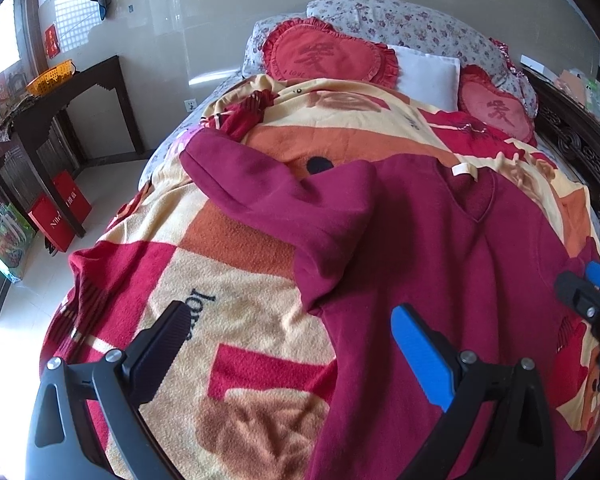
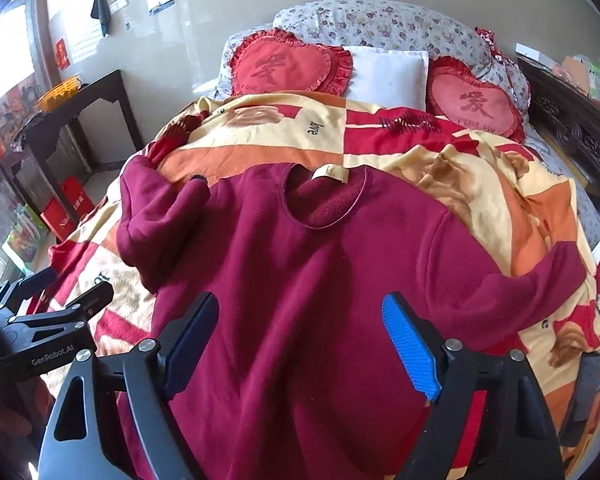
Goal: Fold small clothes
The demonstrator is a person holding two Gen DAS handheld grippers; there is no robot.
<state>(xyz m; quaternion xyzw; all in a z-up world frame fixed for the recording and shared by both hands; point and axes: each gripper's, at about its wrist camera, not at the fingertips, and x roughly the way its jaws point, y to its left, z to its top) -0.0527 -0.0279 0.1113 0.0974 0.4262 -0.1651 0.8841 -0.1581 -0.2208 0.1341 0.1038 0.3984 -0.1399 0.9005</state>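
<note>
- Bedroom around you: a bed under a patterned blanket [image 2: 480, 184], heart cushions [image 2: 284, 66] and a white pillow [image 2: 388, 74] at the far end, a dark side table [image 1: 60, 108] by the wall on your left.
- Your sweater [image 2: 320, 264] lies face up on the blanket with its collar [image 2: 324, 200] and label [image 2: 330, 174] pointing away from you, probably so you can fold from the hem end nearest you.
- Ahead of your left gripper [image 1: 296, 344], the left sleeve [image 1: 260, 188] is bent back on itself and bunched beside the body rather than laid out flat; it looks like the part that needs tidying or folding in first.
- Ahead and to the right of your right gripper [image 2: 302, 340], the right sleeve [image 2: 540, 280] stretches out across the blanket.
- Your right gripper hovers over the lower chest of the sweater, jaws wide apart, nothing between the pads, cloth directly beneath them.
- Your left gripper is also spread wide and empty; its blue finger sits over the sweater's left edge, its black finger over bare blanket, so the side seam runs between them.
- Both tools tilt down at the cloth, near each other, each visible at the edge of the other's view.
- Judging by this, no fold is made yet.
</note>
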